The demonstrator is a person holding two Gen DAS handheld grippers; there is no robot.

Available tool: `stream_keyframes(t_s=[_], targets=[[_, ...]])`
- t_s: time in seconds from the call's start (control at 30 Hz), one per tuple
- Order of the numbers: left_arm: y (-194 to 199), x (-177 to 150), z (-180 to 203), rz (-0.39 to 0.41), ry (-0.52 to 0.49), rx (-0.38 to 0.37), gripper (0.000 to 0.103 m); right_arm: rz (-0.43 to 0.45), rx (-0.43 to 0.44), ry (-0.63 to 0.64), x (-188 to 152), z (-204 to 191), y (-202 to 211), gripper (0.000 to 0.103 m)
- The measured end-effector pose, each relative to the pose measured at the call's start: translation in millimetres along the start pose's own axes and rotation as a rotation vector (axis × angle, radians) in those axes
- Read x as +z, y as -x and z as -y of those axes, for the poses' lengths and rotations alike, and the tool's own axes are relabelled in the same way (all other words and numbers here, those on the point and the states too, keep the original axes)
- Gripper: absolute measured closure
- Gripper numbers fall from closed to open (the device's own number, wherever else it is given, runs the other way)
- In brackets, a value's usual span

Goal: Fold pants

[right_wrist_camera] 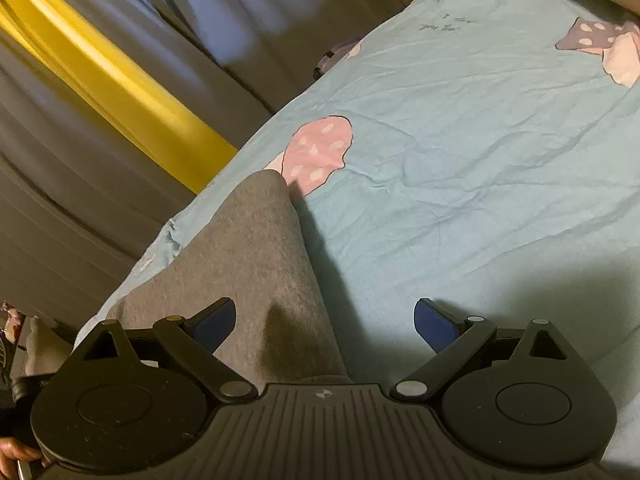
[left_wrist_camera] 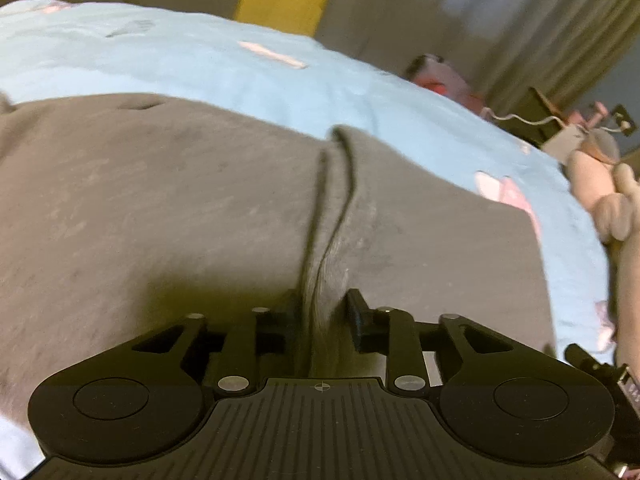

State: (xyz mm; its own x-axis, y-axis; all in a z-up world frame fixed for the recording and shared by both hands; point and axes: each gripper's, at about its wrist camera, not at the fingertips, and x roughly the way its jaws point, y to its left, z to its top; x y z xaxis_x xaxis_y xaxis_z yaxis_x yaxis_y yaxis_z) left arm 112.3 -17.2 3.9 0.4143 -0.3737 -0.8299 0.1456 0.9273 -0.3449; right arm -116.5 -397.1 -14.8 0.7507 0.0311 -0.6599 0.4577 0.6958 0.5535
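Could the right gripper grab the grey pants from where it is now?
Probably yes. The right gripper is open, and the grey pants lie on the blue bedsheet partly between its fingers, nothing covering them. The left gripper is already shut on a fold.

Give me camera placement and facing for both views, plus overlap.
Left wrist: on the left gripper, looks along its fingers, nearly shut on a fold of the grey pants; bedsheet beyond.
Right wrist: on the right gripper, open over the pants' end; a fingertip shows bottom left.
Shared: pants, blue sheet, yellow strip, curtains.
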Motion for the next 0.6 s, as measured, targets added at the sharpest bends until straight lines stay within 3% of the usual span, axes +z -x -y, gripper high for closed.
stream_keyframes(t_s=[0.13,0.23,0.33,0.37,0.43,0.6], targets=[[7,-13,-9,-0.043,-0.001,-0.085,0.052,-0.004,-0.008,0.01,0,-1,-2,0.007],[1,-27,-15,-0.105,0.012,-0.095,0.052,-0.005,-0.011,0.018,-1,-4,-3,0.007],[0,-39,-20,-0.099,0.025,-0.126,0.055,-0.002,-0.021,0.043,-4,-8,-1,0.007],[1,-41,-20,-0.094,0.03,-0.137,0.058,0.002,-0.024,0.051,-4,-9,-1,0.007],[0,-42,-22,-0.089,0.044,-0.115,0.078,0.005,-0.029,0.062,-5,-10,-1,0.007],[16,-44,-27,-0.029,0.039,-0.105,0.089,0.011,-0.048,0.068,-6,-13,0,0.007]])
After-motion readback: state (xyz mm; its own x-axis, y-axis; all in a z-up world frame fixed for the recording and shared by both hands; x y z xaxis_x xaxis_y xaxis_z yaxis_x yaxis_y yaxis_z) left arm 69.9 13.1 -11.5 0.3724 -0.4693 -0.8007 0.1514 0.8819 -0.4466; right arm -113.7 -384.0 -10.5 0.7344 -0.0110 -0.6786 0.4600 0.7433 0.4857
